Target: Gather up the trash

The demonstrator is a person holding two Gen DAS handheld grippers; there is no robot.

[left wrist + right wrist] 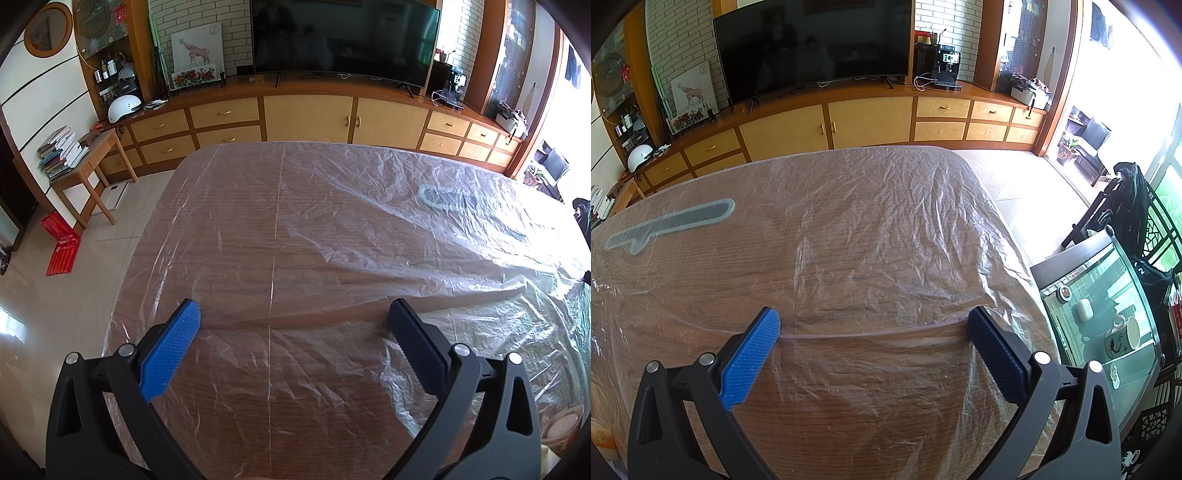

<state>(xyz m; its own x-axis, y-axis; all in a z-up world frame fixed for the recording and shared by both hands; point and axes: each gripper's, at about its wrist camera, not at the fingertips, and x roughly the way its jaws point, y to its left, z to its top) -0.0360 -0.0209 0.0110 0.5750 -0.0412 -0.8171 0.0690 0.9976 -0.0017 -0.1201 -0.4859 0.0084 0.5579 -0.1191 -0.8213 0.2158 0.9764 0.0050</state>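
Both grippers, left gripper (293,314) and right gripper (873,321), stood wide, empty. Thin plastic sheet (332,206) risked tearing or slipping if pinched shallowly.

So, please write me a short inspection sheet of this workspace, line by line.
Surface: wooden table covered by a crinkled clear plastic sheet.
Job's things: no loose trash seen; only a grey shape under the sheet.
Clutter: nothing seen on top.
Grippers: left gripper and right gripper both open, empty.
Cables: white cable by the coffee machine.
Surroundings: television, cabinets, white helmet.
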